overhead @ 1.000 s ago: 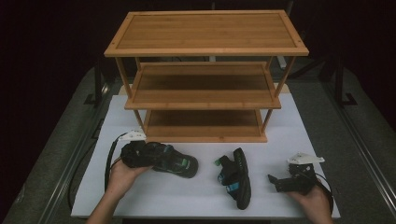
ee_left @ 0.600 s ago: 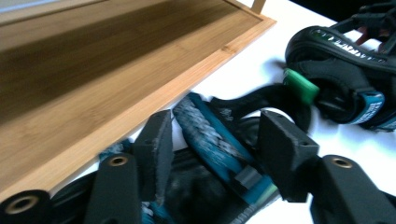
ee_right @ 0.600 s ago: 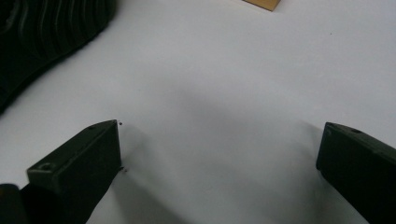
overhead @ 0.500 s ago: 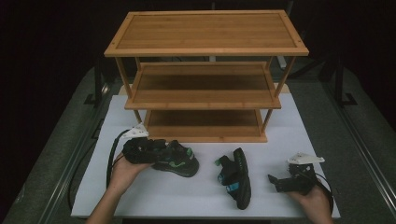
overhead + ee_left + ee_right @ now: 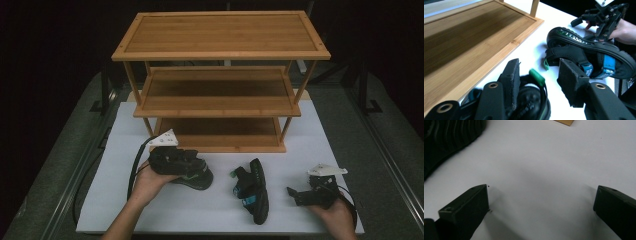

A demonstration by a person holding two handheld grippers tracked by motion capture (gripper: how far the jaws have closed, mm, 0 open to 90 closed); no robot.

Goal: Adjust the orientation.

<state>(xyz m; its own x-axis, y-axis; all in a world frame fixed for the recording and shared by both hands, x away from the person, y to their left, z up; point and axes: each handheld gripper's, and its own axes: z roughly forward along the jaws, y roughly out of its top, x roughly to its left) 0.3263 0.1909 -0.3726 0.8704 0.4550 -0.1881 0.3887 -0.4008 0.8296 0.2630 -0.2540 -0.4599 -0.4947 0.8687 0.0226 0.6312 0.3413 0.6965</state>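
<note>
Item one, the largest: a three-tier bamboo shoe rack (image 5: 220, 80) standing at the far half of the white table mat (image 5: 100, 210), its bottom shelf (image 5: 474, 42) open toward us and bare. Item two: a black sandal with green trim (image 5: 192, 175) on the mat just in front of the rack's left end. Our left gripper (image 5: 175, 160) sits on top of it; in the left gripper view one jaw is planted among the straps beside the green pull tab (image 5: 537, 77) and the other stands off to the side with mat showing beneath it. The jaws have just been closing, yet we cannot tell whether the pads actually press on a strap. Item three: its mate, a black sandal with blue straps (image 5: 252, 190), lying on its side near the middle of the front edge, long axis running from the rack toward us, between the two hands and untouched. Item four: the right gripper (image 5: 300, 195), resting low at the front right — jaws spread wide over bare mat, nothing between them, pointing left toward the blue-strapped sandal. We judge the work in hand to be shelving the pair; the green-trimmed sandal lies directly under the left gripper, and the bottom shelf lies just beyond it — a short carry forward. The right hand is the nearer one to the second sandal.
</note>
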